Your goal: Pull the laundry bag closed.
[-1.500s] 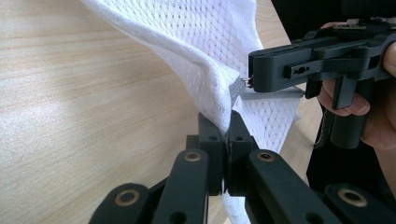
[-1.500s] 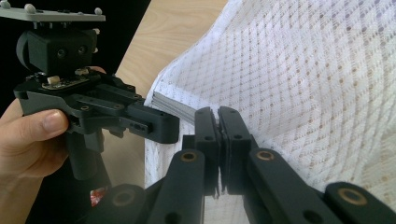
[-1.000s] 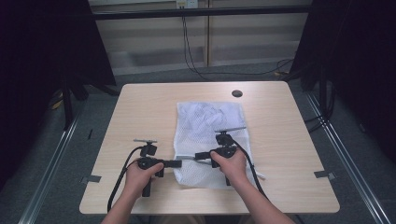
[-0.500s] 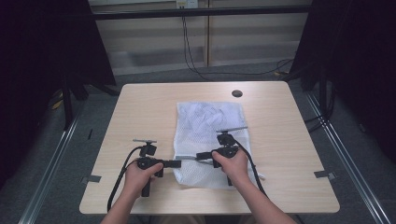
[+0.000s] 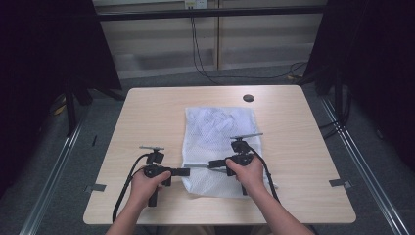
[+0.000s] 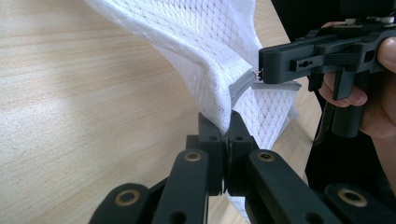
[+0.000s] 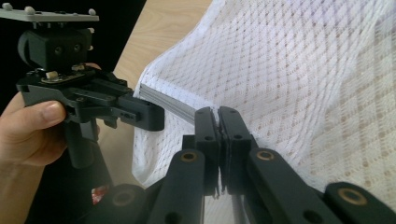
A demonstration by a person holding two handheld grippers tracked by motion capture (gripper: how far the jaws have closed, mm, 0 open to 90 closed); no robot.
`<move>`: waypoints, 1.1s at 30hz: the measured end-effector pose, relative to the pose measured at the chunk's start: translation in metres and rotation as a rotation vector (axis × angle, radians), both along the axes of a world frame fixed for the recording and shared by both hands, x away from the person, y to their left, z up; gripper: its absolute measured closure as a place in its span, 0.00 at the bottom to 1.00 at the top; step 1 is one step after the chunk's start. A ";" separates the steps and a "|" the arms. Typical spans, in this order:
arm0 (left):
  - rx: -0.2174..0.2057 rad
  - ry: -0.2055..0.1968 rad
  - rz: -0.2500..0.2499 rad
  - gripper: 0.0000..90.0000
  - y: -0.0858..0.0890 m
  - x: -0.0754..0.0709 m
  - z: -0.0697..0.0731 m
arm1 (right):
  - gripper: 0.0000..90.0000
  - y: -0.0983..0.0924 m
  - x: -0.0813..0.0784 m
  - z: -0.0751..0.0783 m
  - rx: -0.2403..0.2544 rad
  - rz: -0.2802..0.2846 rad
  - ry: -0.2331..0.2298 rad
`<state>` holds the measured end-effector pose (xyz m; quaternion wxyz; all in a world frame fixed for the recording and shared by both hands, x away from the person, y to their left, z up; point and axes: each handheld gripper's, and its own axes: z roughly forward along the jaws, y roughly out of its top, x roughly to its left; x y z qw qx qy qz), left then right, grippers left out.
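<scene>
Mesh laundry bag (image 5: 215, 147), white, lying flat on the middle of the wooden table (image 5: 147, 112), long side running away from the person, near end just short of the table's front edge. Open net weave, table grain showing through it; I judge it very light and limp, nothing stiff but the grey zipper band (image 6: 243, 86) along its left edge. Left gripper (image 6: 227, 128): jaws closed tight on the mesh hem beside that band, cloth lifted into a tent above the pads. Right gripper (image 7: 218, 119): jaws pinched together on the zipper band itself; from the left gripper view its tip meets what looks like the zipper pull, too small to be sure. Both grippers sit close together at the bag's near left edge. Handling: net will stretch, sag and snag on jaw corners; thin cloth could slip out under a sideways pull. Best hold is the taped, doubled hem or zipper band, not bare mesh.
</scene>
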<state>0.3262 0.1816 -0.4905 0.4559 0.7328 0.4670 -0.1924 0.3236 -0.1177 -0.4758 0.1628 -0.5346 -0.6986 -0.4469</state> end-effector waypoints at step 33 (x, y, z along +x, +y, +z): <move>0.001 0.010 -0.024 0.98 -0.002 -0.002 -0.001 | 0.97 -0.021 -0.005 -0.003 0.019 -0.013 0.006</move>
